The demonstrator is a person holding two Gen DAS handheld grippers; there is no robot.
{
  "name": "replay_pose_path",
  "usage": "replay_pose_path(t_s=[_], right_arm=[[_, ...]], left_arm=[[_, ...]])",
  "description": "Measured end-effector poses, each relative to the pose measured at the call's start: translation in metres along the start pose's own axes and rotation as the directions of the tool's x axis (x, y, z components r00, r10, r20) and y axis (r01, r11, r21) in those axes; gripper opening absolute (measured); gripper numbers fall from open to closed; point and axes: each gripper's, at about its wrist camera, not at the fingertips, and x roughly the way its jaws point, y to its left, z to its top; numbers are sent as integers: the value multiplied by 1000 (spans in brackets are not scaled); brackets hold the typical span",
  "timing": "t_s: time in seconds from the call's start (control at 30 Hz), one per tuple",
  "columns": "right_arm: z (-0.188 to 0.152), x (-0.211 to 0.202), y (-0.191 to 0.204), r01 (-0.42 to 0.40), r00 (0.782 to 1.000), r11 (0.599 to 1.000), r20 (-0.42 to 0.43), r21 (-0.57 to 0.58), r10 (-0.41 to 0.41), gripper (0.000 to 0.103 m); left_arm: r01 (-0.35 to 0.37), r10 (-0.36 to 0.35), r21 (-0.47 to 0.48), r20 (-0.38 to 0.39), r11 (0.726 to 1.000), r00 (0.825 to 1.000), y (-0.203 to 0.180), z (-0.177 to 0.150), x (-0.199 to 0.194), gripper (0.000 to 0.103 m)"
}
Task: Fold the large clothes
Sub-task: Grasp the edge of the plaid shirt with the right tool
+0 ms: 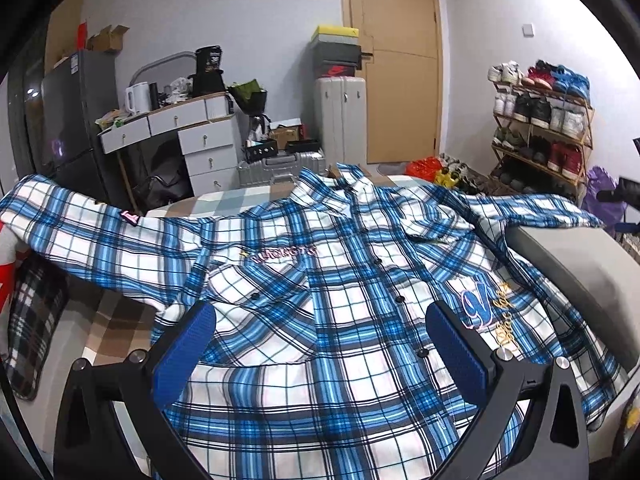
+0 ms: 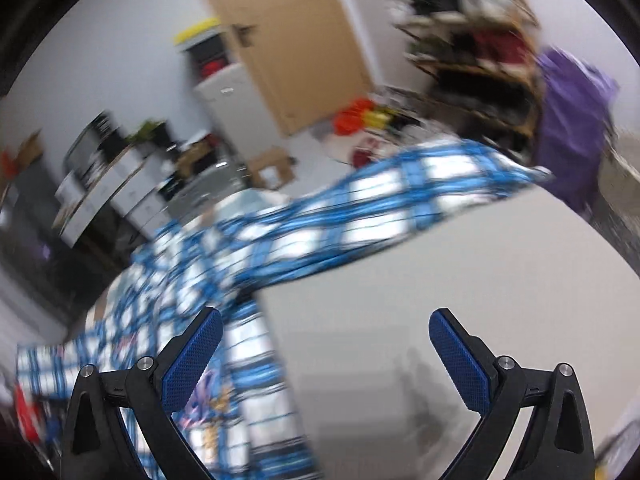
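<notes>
- Left gripper [image 1: 320,320]: jaws spread wide, holding nothing, above the front of one blue plaid shirt [image 1: 304,280] lying buttoned and face up.
- Right gripper [image 2: 325,330]: equally wide, empty, over a grey cushion [image 2: 460,280]; this blurred view alone shows one sleeve draped across it.
- Only the left view shows both sleeves outstretched.
- Farthest: one shoe rack [image 1: 544,128] and one door [image 1: 394,60].
</notes>
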Motion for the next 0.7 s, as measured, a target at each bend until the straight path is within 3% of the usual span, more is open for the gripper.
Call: replay_pose_path(t_s=[0.2,0.4,0.7], right_arm=[[44,13,-71,110,994,990,-18,90,-109,103],[78,48,-122,81,995,970,-74,231,-65,95],[115,77,-182,150,989,899,-77,412,-130,95]], left_arm=[[0,1,49,-31,999,1000,-9,-4,6,102],[-5,12,85,-82,996,997,-12,-8,18,102],[-48,61,130,-103,990,993,-9,-14,27,102]])
